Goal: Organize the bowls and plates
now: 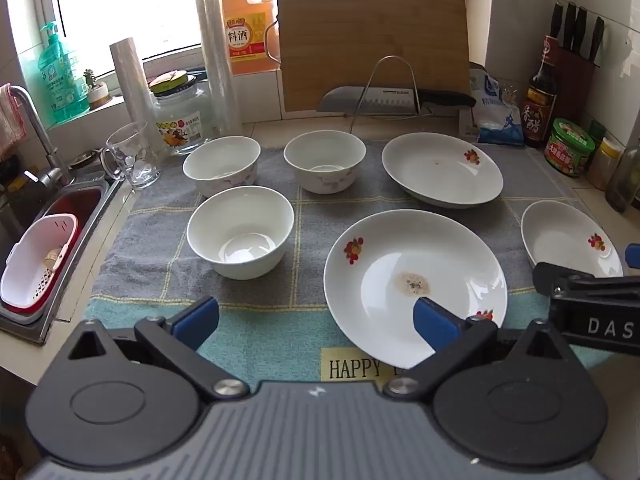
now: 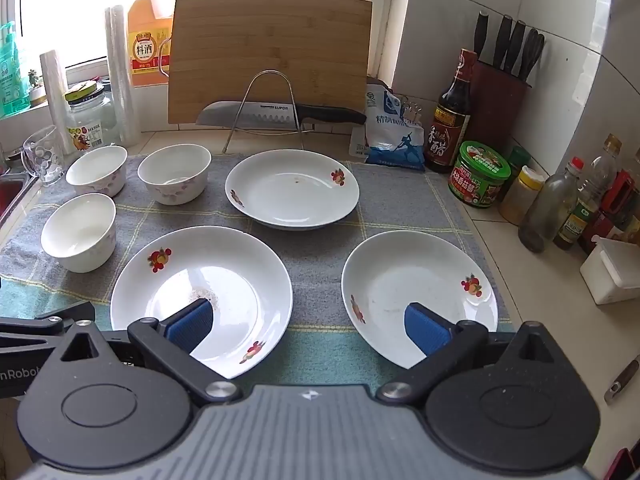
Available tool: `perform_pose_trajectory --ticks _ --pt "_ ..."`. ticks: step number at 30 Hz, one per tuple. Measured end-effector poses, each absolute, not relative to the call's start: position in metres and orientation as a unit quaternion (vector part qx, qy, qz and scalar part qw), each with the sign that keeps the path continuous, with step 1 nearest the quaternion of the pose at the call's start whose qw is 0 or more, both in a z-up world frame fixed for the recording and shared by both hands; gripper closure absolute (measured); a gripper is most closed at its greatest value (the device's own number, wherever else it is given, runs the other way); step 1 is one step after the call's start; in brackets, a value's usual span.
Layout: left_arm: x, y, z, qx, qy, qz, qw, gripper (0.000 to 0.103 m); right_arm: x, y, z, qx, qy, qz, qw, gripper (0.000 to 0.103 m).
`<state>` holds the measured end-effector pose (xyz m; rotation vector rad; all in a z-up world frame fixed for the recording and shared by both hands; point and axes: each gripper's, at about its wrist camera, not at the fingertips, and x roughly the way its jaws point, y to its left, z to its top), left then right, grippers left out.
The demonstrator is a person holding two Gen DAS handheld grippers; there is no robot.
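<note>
Left gripper (image 1: 316, 320) held spread wide, nothing clamped, above near edge of mat (image 1: 280, 208). Right gripper (image 2: 308, 326) likewise spread, empty, between two near plates (image 2: 202, 294) (image 2: 420, 294). Third plate (image 2: 292, 188) and three bowls (image 1: 240, 230) (image 1: 221, 165) (image 1: 324, 160) set apart on mat.

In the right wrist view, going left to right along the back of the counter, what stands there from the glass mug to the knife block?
Clear glass mug → lidded glass jar → orange cooking-wine jug → upright bamboo cutting board → white and blue salt bag → dark vinegar bottle → dark red knife block.
</note>
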<state>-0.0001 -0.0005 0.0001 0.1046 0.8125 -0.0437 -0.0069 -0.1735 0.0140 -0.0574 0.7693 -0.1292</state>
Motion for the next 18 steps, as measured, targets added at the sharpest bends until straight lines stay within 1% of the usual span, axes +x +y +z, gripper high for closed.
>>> perform_pose_trajectory --ticks 18 --pt "-0.0006 0.0037 0.0002 0.041 0.395 -0.019 0.917 0.001 -0.0065 -0.1701 0.0181 -0.037 0.370 -0.063 0.926 0.000"
